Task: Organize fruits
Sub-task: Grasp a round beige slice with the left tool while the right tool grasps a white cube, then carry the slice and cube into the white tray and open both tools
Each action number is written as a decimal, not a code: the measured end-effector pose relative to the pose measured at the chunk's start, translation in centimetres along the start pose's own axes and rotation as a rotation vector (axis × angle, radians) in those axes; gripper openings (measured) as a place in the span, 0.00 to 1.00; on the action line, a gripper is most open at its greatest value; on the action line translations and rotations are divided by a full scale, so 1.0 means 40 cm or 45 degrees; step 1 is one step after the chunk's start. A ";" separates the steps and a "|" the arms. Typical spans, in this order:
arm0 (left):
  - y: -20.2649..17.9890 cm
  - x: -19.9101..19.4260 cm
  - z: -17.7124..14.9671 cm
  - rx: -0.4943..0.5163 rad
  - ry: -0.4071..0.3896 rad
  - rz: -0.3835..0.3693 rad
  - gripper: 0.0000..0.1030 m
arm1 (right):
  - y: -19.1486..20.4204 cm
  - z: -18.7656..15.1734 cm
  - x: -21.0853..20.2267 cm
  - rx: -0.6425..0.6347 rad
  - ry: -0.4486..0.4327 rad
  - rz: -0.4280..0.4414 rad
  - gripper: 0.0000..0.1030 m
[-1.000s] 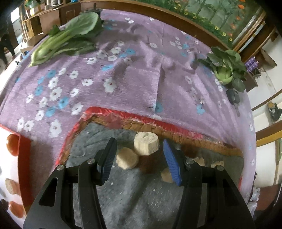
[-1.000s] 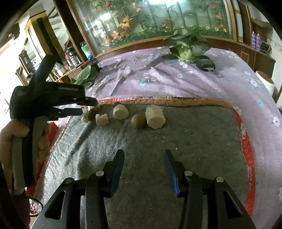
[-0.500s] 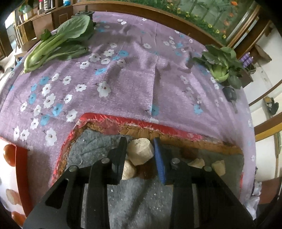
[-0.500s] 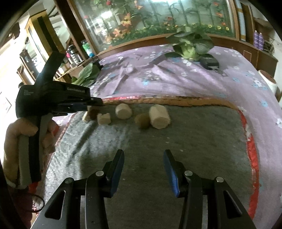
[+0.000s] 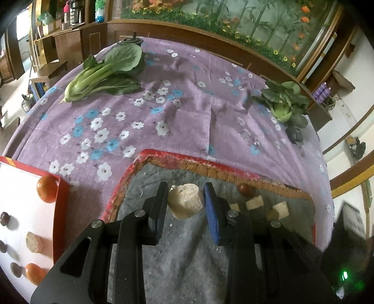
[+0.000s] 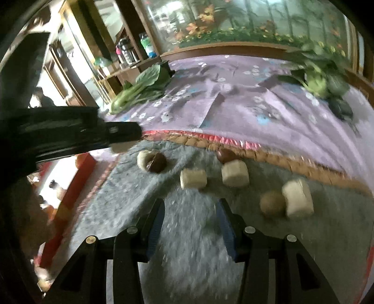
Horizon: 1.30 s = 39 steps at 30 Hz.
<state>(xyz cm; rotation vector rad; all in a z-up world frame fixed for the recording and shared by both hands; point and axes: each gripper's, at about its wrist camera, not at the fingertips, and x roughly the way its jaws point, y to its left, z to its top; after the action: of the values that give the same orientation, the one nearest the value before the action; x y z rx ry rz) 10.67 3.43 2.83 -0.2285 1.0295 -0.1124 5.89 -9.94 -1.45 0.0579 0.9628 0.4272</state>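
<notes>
- While the left gripper (image 5: 185, 205) fingers clamp a pale chunk (image 5: 185, 204) above the grey mat's (image 5: 187, 264) far edge, several fruits already sit on the white tray (image 5: 21, 187).
- Right gripper (image 6: 190, 224) hangs released; five or six pieces (image 6: 193, 179) remain.

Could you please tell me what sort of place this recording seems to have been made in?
Probably a home living or dining room: a table under a purple floral cloth, wooden cabinets with bottles, and a large planted aquarium-like glass case behind.
</notes>
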 end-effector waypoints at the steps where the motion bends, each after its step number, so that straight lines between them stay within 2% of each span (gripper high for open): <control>1: 0.005 -0.005 -0.004 -0.003 -0.004 0.006 0.29 | -0.002 0.006 0.010 -0.003 -0.004 0.000 0.43; 6: 0.010 -0.030 -0.020 0.027 -0.040 0.038 0.29 | -0.002 0.033 0.042 -0.028 -0.042 -0.033 0.42; 7: 0.012 -0.033 -0.023 0.029 -0.040 0.040 0.29 | 0.001 0.036 0.047 -0.037 -0.038 -0.042 0.31; 8: 0.015 -0.035 -0.027 0.030 -0.040 0.043 0.29 | 0.004 0.037 0.053 -0.046 -0.028 -0.068 0.24; 14: 0.037 -0.057 -0.060 0.023 -0.039 0.051 0.29 | 0.023 0.008 0.009 -0.064 -0.044 -0.066 0.25; 26: 0.062 -0.136 -0.162 0.076 -0.050 0.082 0.29 | 0.121 -0.096 -0.134 -0.049 -0.132 -0.059 0.24; 39: 0.091 -0.194 -0.288 0.120 -0.063 0.130 0.29 | 0.170 -0.160 -0.199 -0.009 -0.167 -0.149 0.24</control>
<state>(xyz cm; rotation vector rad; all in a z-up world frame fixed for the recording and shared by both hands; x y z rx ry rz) -3.26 6.95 2.72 -0.0921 0.9822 -0.0624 -5.41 -7.63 2.70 0.0227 0.8309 0.3145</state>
